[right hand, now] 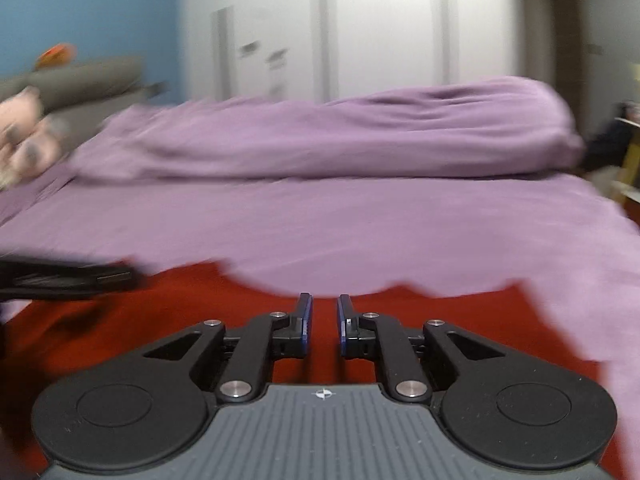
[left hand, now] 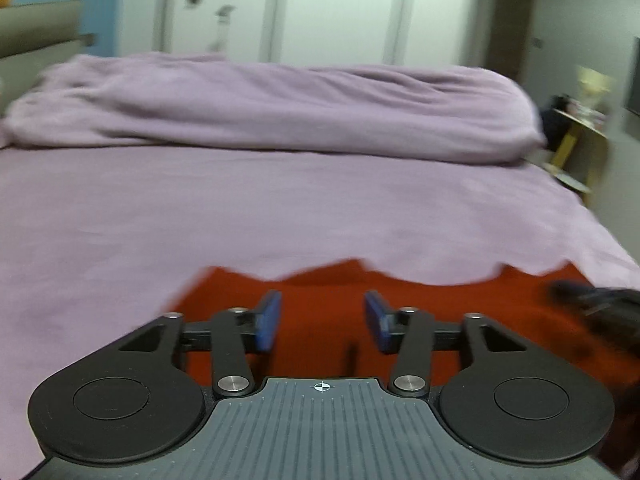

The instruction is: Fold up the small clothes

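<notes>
A red garment (left hand: 324, 292) lies flat on the purple bed sheet (left hand: 280, 208) at the near edge, its far edge wavy. My left gripper (left hand: 322, 322) hovers over it, jaws open and empty. In the right wrist view the same red garment (right hand: 440, 308) spreads under my right gripper (right hand: 324, 322), whose jaws stand a narrow gap apart with nothing between them. The right gripper shows as a dark blur at the right of the left wrist view (left hand: 592, 304); the left gripper shows at the left of the right wrist view (right hand: 68, 276).
A rumpled purple duvet (left hand: 280, 108) lies across the far side of the bed. White wardrobe doors (left hand: 336, 12) stand behind. A yellow side table (left hand: 576, 148) with objects is at the right. A stuffed toy (right hand: 24, 132) sits at the left.
</notes>
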`<state>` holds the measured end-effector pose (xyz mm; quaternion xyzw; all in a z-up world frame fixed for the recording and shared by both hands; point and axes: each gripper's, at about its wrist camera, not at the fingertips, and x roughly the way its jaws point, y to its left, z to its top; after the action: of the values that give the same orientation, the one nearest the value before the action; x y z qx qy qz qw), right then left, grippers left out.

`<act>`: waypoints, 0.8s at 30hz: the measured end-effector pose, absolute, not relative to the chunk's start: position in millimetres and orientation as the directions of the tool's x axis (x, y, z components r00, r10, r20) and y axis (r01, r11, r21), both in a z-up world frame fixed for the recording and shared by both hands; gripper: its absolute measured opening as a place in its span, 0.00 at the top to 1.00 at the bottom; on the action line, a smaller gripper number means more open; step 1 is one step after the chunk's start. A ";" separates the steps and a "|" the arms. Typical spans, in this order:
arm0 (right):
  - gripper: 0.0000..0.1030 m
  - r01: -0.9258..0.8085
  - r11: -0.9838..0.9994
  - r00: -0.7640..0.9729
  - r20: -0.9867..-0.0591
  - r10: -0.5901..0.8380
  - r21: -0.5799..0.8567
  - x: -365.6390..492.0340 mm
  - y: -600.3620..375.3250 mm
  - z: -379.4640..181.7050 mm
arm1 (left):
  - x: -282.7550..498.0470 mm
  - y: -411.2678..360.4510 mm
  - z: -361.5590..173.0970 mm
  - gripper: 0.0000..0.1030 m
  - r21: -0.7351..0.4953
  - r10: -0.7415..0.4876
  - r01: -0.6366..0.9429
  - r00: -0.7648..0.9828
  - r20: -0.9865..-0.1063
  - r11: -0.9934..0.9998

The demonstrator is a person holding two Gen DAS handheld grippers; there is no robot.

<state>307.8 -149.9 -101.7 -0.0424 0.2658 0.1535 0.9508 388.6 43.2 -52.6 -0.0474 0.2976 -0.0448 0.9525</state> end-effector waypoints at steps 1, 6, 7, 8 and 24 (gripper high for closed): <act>0.89 -0.342 0.939 0.804 -0.525 0.279 -0.024 309.0 -139.1 -107.1 | 392.2 35.5 -54.6 0.46 -0.107 -0.115 0.066 0.818 -0.564 0.992; 0.89 -0.257 0.953 0.821 -0.557 0.126 -0.162 331.2 -147.9 -132.5 | 420.4 24.9 -82.4 0.39 -0.133 -0.115 0.038 0.757 -0.643 0.990; 0.89 -0.200 0.972 0.817 -0.569 0.097 -0.121 337.8 -168.8 -134.6 | 422.2 26.7 -87.4 0.39 -0.125 -0.103 0.028 0.755 -0.648 0.992; 0.90 -0.149 0.985 0.818 -0.570 0.076 -0.082 341.8 -188.9 -134.0 | 423.3 29.3 -90.1 0.37 -0.115 -0.091 0.022 0.762 -0.641 0.993; 0.96 0.113 0.978 0.810 -0.554 -0.193 -0.175 342.8 -262.5 -139.0 | 425.1 46.2 -87.7 0.32 -0.121 -0.062 -0.025 0.745 -0.664 0.992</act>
<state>342.8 -262.5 -139.0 -0.0670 0.2978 -0.0805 0.9489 425.1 46.2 -87.7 -0.0613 0.3566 -0.0099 0.9322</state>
